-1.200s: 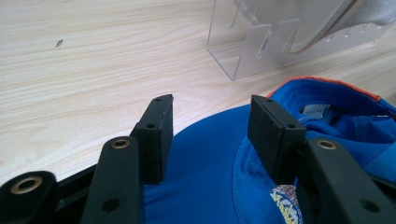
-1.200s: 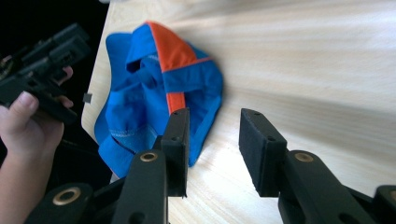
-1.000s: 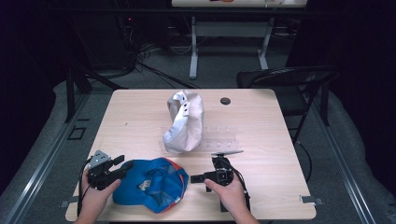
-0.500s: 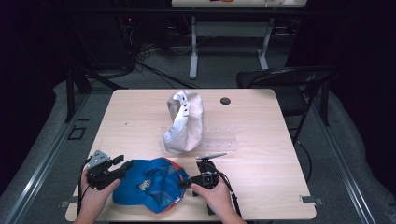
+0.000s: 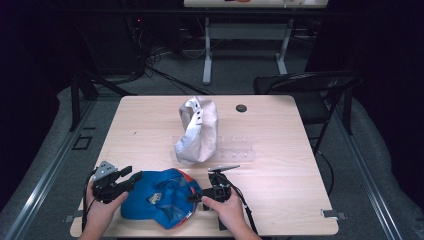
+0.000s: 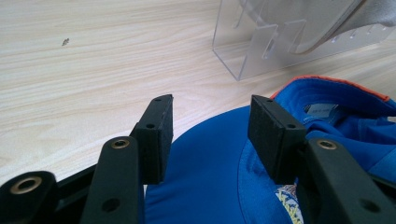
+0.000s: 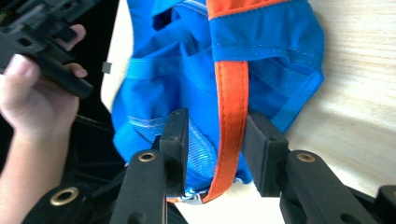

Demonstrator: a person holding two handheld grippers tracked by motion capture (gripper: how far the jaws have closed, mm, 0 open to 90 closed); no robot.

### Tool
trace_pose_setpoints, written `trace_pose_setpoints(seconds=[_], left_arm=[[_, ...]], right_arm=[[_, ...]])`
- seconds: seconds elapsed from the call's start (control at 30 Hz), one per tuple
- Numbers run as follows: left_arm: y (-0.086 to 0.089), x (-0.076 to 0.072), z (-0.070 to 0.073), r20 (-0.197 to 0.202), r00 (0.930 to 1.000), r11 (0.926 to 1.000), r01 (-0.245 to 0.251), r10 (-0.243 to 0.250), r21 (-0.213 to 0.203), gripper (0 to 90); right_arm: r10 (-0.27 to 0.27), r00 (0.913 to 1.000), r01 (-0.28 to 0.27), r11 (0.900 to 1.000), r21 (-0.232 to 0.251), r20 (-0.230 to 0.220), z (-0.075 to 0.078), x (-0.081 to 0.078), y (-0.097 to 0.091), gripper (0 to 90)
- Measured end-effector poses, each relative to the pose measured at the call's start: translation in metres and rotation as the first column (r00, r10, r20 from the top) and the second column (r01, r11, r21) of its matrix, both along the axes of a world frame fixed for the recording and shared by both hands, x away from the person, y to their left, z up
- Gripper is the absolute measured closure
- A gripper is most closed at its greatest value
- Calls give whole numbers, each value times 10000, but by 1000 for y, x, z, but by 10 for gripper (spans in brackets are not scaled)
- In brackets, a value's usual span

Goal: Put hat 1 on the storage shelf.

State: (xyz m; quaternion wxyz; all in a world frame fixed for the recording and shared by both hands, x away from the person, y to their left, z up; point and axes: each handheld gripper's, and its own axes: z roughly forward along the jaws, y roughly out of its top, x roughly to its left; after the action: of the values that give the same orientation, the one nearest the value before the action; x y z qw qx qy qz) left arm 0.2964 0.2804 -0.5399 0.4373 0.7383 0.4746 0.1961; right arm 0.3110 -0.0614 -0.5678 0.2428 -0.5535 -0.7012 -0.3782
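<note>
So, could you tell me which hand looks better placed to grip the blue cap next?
Probably the right: its gripper already has the cap's orange strap between open fingers, while the left gripper only hovers above the brim.

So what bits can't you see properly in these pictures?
- Blue cap, high view: its near edge sits behind the hands and both grippers.
- Cap's printed label, left gripper view: half covered by a finger, too blurry to read.
- Orange strap, right gripper view: its lower end runs behind the fingers.
- Clear stand, left gripper view: cut off by the top edge.
- Small dark thing, high view: too small to identify.
</note>
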Motion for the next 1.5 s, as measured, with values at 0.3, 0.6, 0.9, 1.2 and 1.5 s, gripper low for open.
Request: trace_pose_setpoints(seconds=[0.3,0.6,0.9,1.2,1.5], left_arm=[[-1,0,0,1,10000,10000,-27,27,30,509],[0,0,0,29,10000,10000,-52,52,12,509],[0,0,0,23,10000,10000,-57,57,35,509],[-1,0,-1,13,10000,10000,-63,63,36,509],[0,0,-1,-15,10000,9999,-90,90,51,508]], right_arm=[[68,9999,-60,9986,520,-144,8,-1,-2,741],[-197,9994,212,9982,562,-267,12,0,-9,774],[-930,9956,933,9886,1184,-76,19,0,-24,775],[-659,9974,659,9978,-7,-279,30,3,-54,774],[-876,9959,865,9953,-434,-236,37,2,-79,775]])
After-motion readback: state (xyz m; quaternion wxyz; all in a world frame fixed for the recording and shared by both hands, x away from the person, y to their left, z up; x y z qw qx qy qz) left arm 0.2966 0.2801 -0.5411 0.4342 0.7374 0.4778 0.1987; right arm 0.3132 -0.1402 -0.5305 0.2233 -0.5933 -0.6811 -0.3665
